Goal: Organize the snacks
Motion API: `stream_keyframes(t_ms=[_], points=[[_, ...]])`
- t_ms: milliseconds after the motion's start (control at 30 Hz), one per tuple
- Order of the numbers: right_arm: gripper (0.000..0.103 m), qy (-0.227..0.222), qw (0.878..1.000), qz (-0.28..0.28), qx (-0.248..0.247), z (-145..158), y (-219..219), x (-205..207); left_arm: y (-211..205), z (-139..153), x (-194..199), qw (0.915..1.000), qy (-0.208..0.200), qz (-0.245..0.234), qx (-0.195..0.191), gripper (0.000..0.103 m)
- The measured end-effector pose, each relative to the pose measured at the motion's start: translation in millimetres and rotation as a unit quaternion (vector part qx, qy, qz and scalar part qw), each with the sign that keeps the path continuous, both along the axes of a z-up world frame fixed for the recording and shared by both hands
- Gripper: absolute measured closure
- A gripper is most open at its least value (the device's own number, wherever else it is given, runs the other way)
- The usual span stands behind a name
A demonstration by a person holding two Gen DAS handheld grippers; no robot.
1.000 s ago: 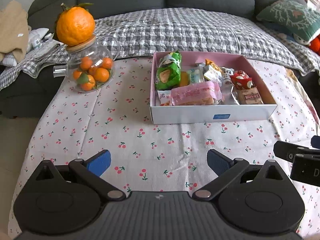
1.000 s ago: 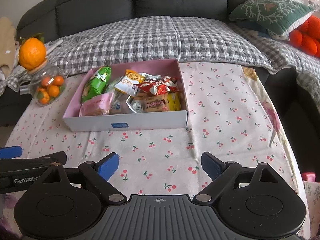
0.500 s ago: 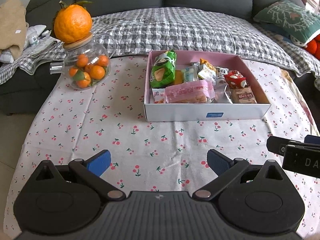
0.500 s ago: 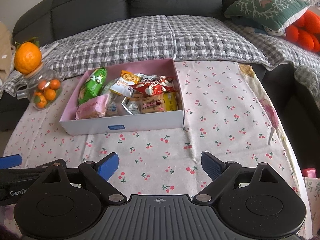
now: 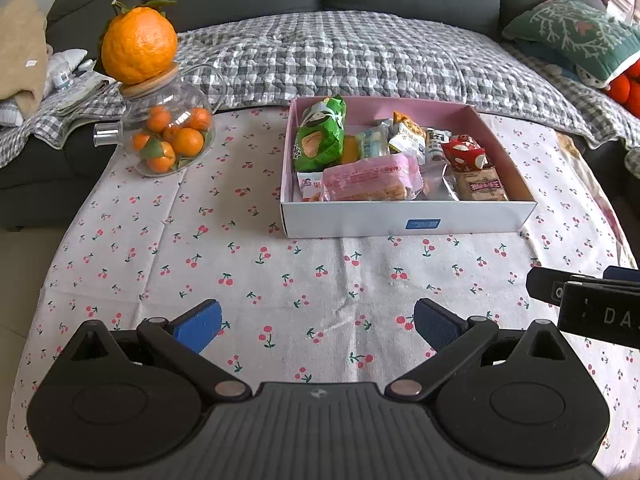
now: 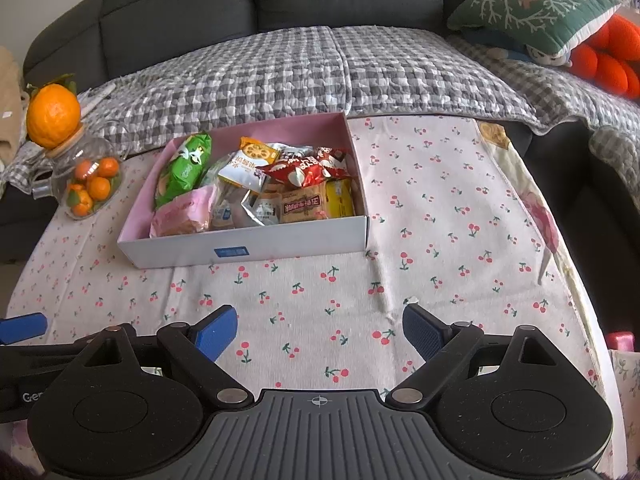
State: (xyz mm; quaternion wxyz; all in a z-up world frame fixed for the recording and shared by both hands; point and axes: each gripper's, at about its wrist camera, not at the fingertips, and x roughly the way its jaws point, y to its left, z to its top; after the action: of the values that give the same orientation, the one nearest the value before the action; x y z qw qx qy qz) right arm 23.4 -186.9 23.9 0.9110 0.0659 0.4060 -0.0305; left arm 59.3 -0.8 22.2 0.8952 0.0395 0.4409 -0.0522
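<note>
A white box with a pink inside [image 5: 408, 222] [image 6: 248, 242] stands on the cherry-print tablecloth and holds several wrapped snacks: a green packet [image 5: 320, 138] [image 6: 184, 168], a pink packet [image 5: 370, 178] [image 6: 182, 216], a red packet [image 5: 466, 156] [image 6: 304, 168] and a brown biscuit pack [image 5: 482, 188] [image 6: 302, 206]. My left gripper [image 5: 318, 324] is open and empty over the cloth, well in front of the box. My right gripper [image 6: 320, 330] is open and empty, also in front of the box, to the right of the left one.
A glass jar of small oranges [image 5: 170, 140] [image 6: 86, 184] with a big orange on its lid [image 5: 138, 50] stands at the table's far left. A grey sofa with a checked blanket [image 5: 360, 56] lies behind. A green cushion [image 6: 532, 8] is at the far right.
Both grippers have drawn back from the box a little and shifted slightly; the box looks smaller and farther. Both stay open and empty.
</note>
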Motion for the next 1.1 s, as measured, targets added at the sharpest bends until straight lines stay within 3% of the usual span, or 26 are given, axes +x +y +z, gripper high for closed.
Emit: stream_keyframes(t_ms=[1100], points=[[0.011, 0.004, 1.0, 0.001, -0.001, -1.3, 0.4, 0.7, -2.0, 0.2, -1.8, 1.0, 0.002, -0.002, -0.002, 0.001]])
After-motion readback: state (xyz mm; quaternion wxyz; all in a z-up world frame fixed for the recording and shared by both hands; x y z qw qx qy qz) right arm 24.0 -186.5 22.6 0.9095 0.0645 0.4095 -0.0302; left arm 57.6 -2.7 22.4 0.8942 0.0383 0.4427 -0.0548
